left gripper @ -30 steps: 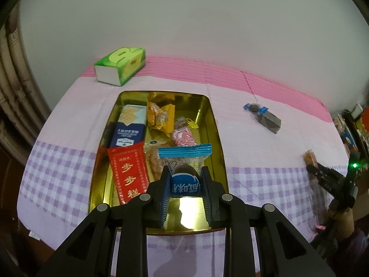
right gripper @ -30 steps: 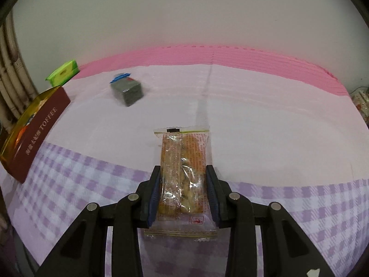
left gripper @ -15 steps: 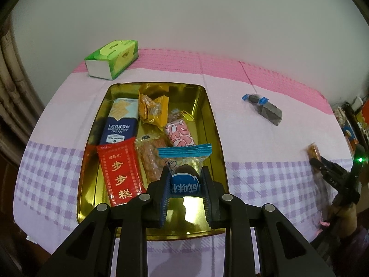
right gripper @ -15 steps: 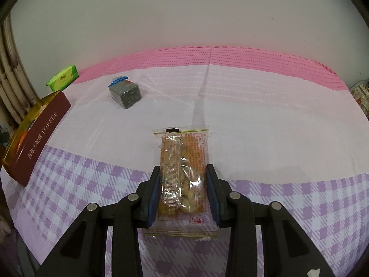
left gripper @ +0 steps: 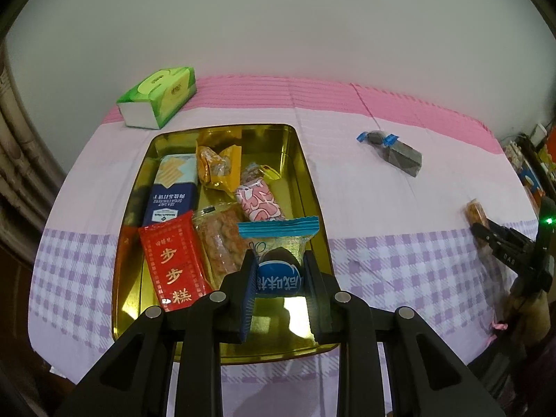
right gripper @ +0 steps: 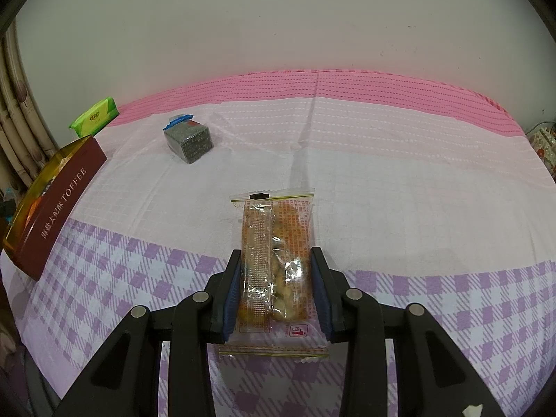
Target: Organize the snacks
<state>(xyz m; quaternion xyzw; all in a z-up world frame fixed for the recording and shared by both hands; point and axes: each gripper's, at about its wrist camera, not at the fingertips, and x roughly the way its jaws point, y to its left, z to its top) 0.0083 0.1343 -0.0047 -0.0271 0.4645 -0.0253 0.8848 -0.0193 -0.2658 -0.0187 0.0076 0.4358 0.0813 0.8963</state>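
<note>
Little has changed: our left gripper (left gripper: 279,279) still grips the blue-sealed snack (left gripper: 278,243) over the gold tin (left gripper: 305,173); our right gripper (right gripper: 274,285) still holds the orange snack packet (right gripper: 274,253).

We cannot see the lower end of the blue-banded packet (left gripper: 278,243) behind the left tool (left gripper: 279,274). The red packet (left gripper: 172,264) overlaps the navy cracker box (left gripper: 172,191). Clutter (left gripper: 531,170) at the right edge is unreadable.
</note>
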